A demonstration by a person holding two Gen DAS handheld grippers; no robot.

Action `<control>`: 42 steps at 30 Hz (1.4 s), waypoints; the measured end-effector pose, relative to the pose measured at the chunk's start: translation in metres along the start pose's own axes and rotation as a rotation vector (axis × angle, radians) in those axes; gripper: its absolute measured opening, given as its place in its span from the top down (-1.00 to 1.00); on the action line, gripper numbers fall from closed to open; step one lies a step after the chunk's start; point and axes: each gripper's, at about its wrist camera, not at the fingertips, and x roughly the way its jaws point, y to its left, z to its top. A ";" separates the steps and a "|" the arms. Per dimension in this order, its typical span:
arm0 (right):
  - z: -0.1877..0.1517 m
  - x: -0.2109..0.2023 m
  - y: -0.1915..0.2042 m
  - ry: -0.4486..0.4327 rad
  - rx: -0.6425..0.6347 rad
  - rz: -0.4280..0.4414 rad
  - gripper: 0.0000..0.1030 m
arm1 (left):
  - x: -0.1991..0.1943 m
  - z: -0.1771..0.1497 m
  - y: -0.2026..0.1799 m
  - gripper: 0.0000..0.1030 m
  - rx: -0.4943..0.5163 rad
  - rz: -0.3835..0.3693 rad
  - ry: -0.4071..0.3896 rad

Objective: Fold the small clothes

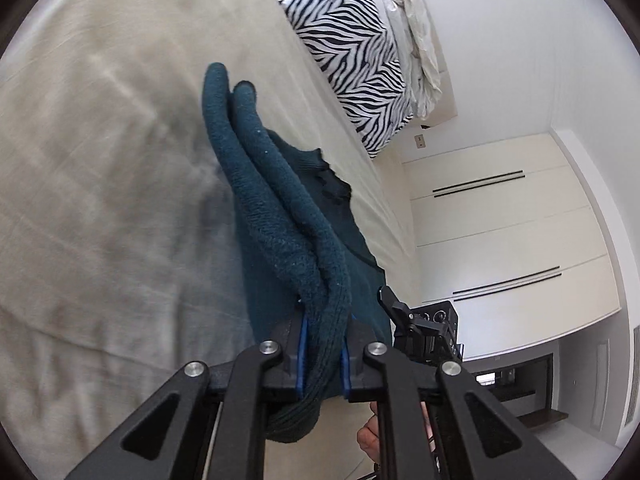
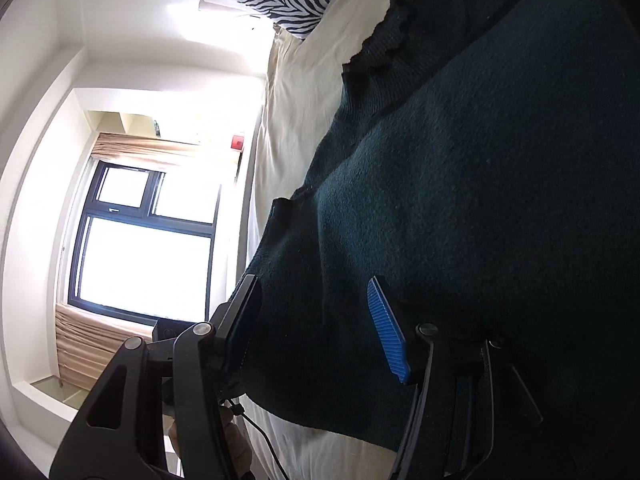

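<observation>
Right up against the left wrist lens, the left gripper is clamped tight on a thick doubled roll of the dark teal sweater, knit squeezed between the blue pads with a bulge of fabric poking out beneath them. Two rounded folds of that roll run away from the fingers up over the beige bedsheet, which is smeared with blur on this side. Behind the roll, the sweater's frilled collar edge shows, partly masked by the roll itself. Over in the right wrist view, the right gripper stands wide apart, its fingers spread with the sweater filling the space ahead; whether the pads actually touch the cloth is hard to make out, and the near finger's pad is turned edge-on. Much of the garment runs off the frame's right edge into shadow. At the head of the bed sits a zebra-print pillow, cut off at the top in the right view. Glare from the window washes out everything around it.
</observation>
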 end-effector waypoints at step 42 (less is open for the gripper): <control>0.063 -0.116 -0.026 -0.087 -0.096 -0.405 0.71 | 0.106 -0.072 -0.082 -0.21 0.343 0.070 0.144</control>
